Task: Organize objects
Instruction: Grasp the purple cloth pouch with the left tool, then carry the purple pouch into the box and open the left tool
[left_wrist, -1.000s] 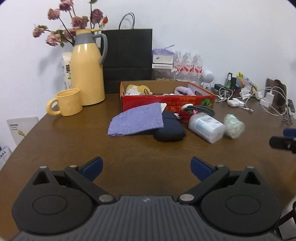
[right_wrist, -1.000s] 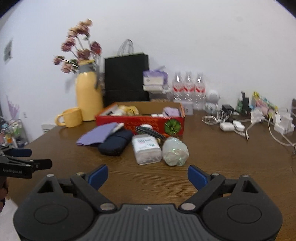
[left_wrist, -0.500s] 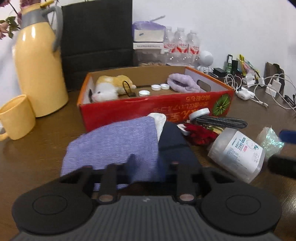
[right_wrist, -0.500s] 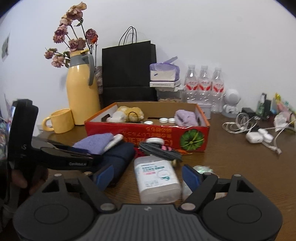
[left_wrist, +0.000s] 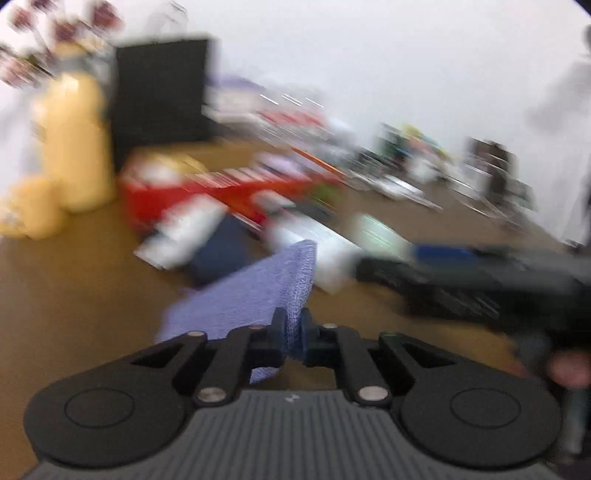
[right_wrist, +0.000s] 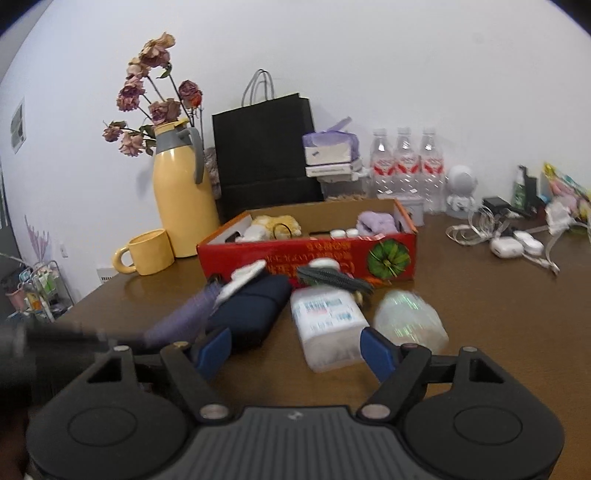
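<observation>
My left gripper (left_wrist: 293, 332) is shut on the near edge of a purple cloth (left_wrist: 258, 291), which hangs lifted and stretched off the navy pouch (right_wrist: 251, 310). The left wrist view is heavily blurred. In the right wrist view the purple cloth (right_wrist: 181, 317) runs to the blurred left gripper (right_wrist: 110, 338) at the left edge. My right gripper (right_wrist: 295, 349) has its jaws wide and closing slowly. The near end of a white wipes container (right_wrist: 325, 325) lies between them, and the pads do not press on it. The right gripper (left_wrist: 384, 262) also shows as a dark blur in the left wrist view.
A red cardboard box (right_wrist: 306, 251) holding a plush toy and small items stands behind the pile. A crumpled clear bag (right_wrist: 406, 321) lies right of the container. A yellow jug (right_wrist: 184, 206), mug (right_wrist: 147, 253) and black bag (right_wrist: 266, 147) stand behind; cables (right_wrist: 509, 240) lie right.
My left gripper went from wide open to shut on the purple cloth and pulled it off the pouch. My right gripper moved in over the wipes container, its jaws narrowing slightly.
</observation>
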